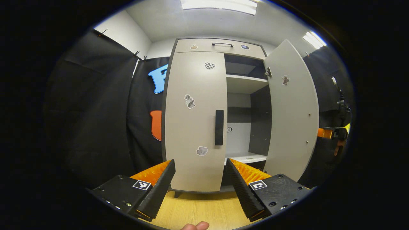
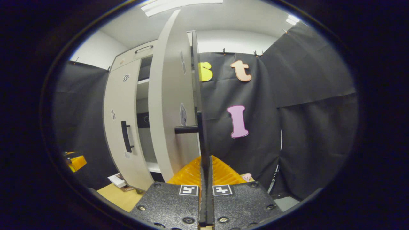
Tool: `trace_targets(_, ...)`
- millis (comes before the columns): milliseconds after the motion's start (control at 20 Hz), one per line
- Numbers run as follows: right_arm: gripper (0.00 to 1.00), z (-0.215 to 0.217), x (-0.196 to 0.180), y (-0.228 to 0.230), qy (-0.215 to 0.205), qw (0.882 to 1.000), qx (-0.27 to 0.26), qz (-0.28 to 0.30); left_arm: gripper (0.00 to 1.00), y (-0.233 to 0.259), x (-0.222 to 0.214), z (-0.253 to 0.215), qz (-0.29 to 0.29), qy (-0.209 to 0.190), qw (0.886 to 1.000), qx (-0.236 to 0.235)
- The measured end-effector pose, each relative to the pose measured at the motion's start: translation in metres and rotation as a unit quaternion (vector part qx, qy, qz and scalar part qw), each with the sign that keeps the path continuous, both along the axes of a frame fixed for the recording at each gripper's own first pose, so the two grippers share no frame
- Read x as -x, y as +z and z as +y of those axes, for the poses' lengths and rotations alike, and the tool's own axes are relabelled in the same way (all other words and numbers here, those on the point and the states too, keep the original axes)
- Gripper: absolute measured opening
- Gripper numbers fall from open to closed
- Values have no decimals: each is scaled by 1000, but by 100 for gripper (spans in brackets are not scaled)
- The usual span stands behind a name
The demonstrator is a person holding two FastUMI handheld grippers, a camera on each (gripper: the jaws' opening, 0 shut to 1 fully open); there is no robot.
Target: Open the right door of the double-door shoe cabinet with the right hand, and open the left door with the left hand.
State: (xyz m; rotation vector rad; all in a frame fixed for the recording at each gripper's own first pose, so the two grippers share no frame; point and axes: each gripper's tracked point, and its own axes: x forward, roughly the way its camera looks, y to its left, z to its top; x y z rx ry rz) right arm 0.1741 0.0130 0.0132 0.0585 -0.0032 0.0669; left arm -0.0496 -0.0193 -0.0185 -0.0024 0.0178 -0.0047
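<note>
The shoe cabinet's left door (image 1: 191, 121) is closed, and its black vertical handle (image 1: 219, 127) sits at its inner edge. My left gripper (image 1: 200, 179) is open, a short way in front of that door and below the handle, touching nothing. The right door (image 1: 292, 108) is swung wide open. In the right gripper view I see the right door (image 2: 169, 105) almost edge-on. My right gripper (image 2: 205, 161) is shut on that door's black handle (image 2: 188, 129), whose bar runs down between the fingers. The closed left door (image 2: 119, 127) stands farther left.
Bare shelves (image 1: 246, 80) show inside the open right half, under a top drawer (image 1: 220, 46). The floor (image 1: 198, 207) is light wood. My right gripper (image 1: 332, 132) shows beyond the open door's edge. The left gripper (image 2: 75, 161) and a small item on the floor (image 2: 116, 180) lie left of the cabinet.
</note>
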Motion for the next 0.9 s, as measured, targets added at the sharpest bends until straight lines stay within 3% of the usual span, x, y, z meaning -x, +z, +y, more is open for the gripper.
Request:
trace_targets(150,4,-5,-3,3,0,1000,18,-7,95,-2,0,0,3,0,1000,1)
trace_targets(500,4,-13,26,0,-50,999,11,-2,95,-9,-1,16,7,16,1000,2)
trace_targets(650,4,0,37,5,-37,999,3,-22,95,-21,-4,23,25,26,999,5)
trace_targets(900,4,34,29,-3,9,1000,17,-4,95,-22,-11,21,26,20,999,12)
